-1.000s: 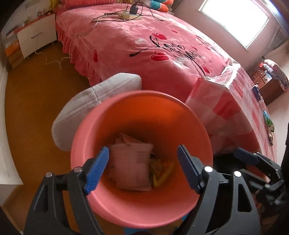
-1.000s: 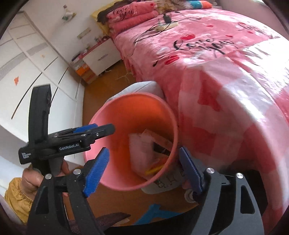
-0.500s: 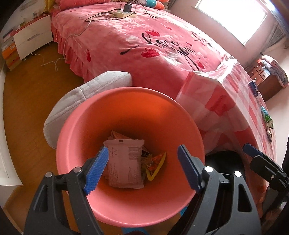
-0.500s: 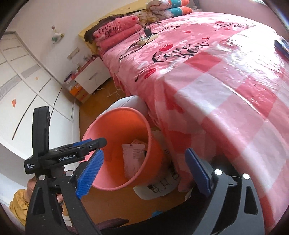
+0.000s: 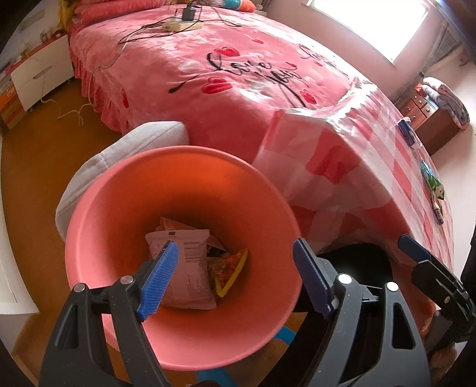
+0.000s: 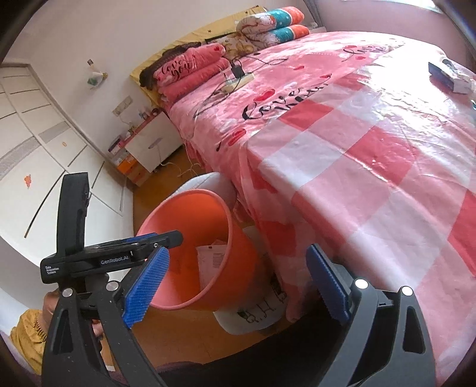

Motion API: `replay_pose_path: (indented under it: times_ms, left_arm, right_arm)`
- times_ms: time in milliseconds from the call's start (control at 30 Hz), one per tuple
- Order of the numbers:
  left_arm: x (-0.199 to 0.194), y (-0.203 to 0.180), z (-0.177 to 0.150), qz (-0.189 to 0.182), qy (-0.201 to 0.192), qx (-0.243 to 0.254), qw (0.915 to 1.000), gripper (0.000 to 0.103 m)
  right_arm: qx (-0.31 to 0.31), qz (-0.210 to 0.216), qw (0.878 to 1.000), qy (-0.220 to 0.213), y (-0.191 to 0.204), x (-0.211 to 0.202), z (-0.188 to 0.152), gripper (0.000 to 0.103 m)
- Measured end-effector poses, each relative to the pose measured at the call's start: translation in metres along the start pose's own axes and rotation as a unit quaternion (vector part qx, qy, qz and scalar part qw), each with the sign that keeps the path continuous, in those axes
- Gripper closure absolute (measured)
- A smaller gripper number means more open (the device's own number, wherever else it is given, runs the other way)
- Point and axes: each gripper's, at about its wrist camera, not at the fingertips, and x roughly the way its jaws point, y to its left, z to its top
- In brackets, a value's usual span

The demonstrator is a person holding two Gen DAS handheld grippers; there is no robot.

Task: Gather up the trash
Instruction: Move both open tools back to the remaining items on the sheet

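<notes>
A pink trash bin stands on the floor beside the bed; it also shows in the right wrist view. Inside lie a white wrapper and an orange-yellow snack wrapper. My left gripper is open and empty, above the bin's mouth. My right gripper is open and empty, higher up, over the edge of the checked plastic sheet. On that sheet lie a dark blue packet and, in the left wrist view, a green packet.
A pink bed with a power strip and cables lies behind the bin. A grey cushion leans by the bin. A white nightstand and white wardrobe doors stand to the left. A white bag lies on the floor.
My right gripper has risen and swung right, from the bin to the checked sheet. My left gripper has pulled back a little above the bin. Both stay open.
</notes>
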Motion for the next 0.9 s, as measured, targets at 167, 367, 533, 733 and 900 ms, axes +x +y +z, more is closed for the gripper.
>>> replay_pose_path:
  times_ms: [167,367,533,733,900]
  left_arm:
    - [-0.004,-0.014,0.001,0.0,-0.003,0.012,0.9999,0.023]
    - [-0.007,-0.035,0.003,-0.001,-0.006,0.031,0.9995,0.023]
    - [-0.009,-0.053,0.003,-0.002,-0.009,0.049,0.9988,0.023]
    - [-0.011,-0.075,0.007,-0.003,-0.012,0.066,0.9977,0.023]
    - [-0.01,-0.096,0.008,-0.003,-0.012,0.083,0.9964,0.023]
  right_arm:
    - [0.007,0.008,1.0,-0.02,-0.01,-0.012,0.0,0.011]
    - [0.012,0.01,0.999,-0.041,-0.021,-0.026,-0.001,0.011]
    - [0.016,0.011,0.998,-0.057,-0.028,-0.036,-0.003,0.011]
    - [0.031,0.016,0.996,-0.078,-0.044,-0.053,-0.005,0.011]
    - [0.043,0.012,0.994,-0.096,-0.06,-0.07,-0.004,0.011]
